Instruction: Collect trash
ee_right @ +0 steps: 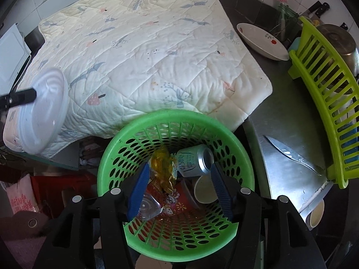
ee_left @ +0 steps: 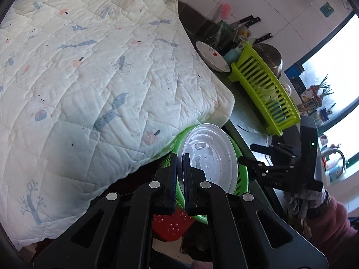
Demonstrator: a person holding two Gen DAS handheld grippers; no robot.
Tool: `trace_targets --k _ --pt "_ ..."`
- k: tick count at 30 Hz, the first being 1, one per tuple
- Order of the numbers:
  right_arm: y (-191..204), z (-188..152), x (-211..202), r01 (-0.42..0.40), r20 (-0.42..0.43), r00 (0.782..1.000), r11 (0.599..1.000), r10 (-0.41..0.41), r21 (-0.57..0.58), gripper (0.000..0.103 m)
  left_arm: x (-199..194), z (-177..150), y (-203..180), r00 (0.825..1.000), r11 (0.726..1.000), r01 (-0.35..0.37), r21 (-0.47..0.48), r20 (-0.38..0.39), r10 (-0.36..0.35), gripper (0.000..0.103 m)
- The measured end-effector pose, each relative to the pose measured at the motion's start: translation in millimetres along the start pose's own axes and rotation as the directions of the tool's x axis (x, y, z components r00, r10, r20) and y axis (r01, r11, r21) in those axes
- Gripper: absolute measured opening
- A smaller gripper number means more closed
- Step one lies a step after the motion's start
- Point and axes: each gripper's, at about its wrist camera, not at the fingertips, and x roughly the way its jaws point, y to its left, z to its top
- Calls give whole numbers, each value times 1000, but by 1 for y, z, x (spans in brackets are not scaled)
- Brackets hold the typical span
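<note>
The clear plastic lid [ee_left: 208, 154] looks light, thin and springy, slippery on its flat face, so its rim is the place to grip. The left gripper [ee_left: 179, 163] is pinched tight on that rim, angled down, holding the lid just above the green basket [ee_right: 125, 143] off the desk's front edge. The right gripper [ee_right: 179, 179] points steeply down into the basket, half open and empty, over a can [ee_right: 193, 161] and a paper cup [ee_right: 205, 189].

A quilted blanket [ee_right: 145, 51] lies near a white bowl [ee_right: 261, 41] and a lime rack [ee_right: 325, 103].
</note>
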Motion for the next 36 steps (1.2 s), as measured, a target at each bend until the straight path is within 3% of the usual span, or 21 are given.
trace_targets --k 18,25,28,32,36 --pt "-19 8 -29 31 80 996 999 -34 42 56 72 -24 -36 988 997 36 69 -155 -25 4" --pt "-23 11 -33 22 99 995 999 -26 48 56 98 -25 -59 984 993 40 115 -179 -19 6" --pt "-23 11 -33 18 100 995 999 -23 48 56 104 -26 -66 982 989 36 144 -187 -9 13" --pt "-25 10 -31 11 100 995 998 -17 60 56 107 -26 -70 983 989 33 146 -185 -6 39" --pt "-27 9 -28 -9 106 994 996 0 85 56 101 -25 -67 986 987 5 158 -164 21 47"
